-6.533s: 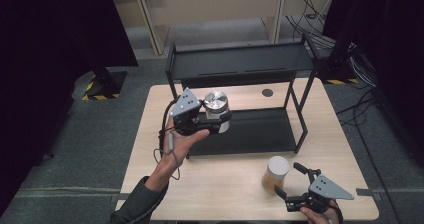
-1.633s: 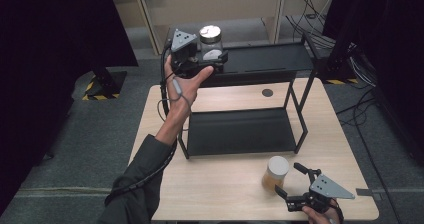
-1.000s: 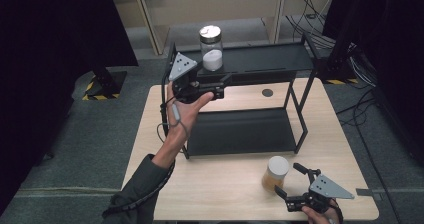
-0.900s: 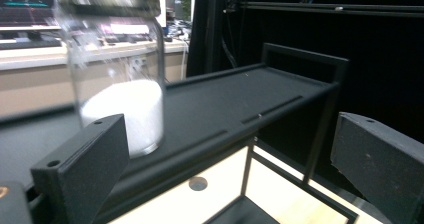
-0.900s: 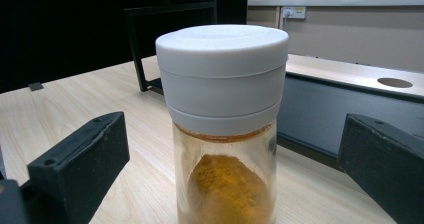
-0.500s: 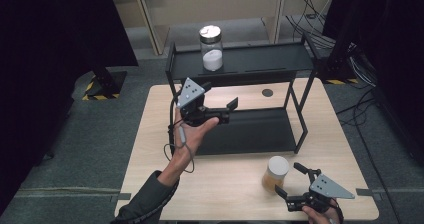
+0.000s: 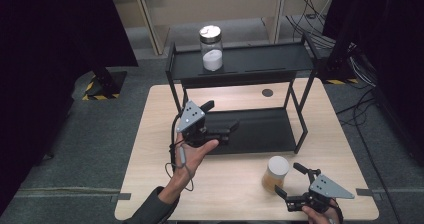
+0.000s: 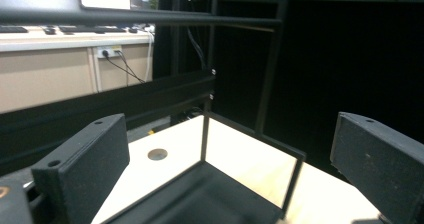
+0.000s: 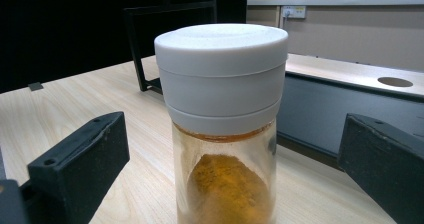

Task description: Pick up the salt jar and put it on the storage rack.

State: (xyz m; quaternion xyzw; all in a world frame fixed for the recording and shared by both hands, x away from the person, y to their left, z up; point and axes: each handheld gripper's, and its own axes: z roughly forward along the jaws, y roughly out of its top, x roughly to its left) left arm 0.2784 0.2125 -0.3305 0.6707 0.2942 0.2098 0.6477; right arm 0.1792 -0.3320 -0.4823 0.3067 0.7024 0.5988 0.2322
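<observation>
Just in front of the black two-tier metal rack [image 7: 240, 69], the white-lidded glass jar of orange powder [image 7: 274, 173] stands between the right gripper's [image 7: 292, 186] wide jaws (left gripper [image 7: 220, 118] likewise wide, empty); closing off-centre could tip it.

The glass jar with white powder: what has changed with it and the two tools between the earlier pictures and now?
The left tool carried the glass jar from the table up onto the rack's top shelf, let go of it, then drew back down toward the table, jaws open and empty. The right tool stayed open near the spice jar, which did not move.
</observation>
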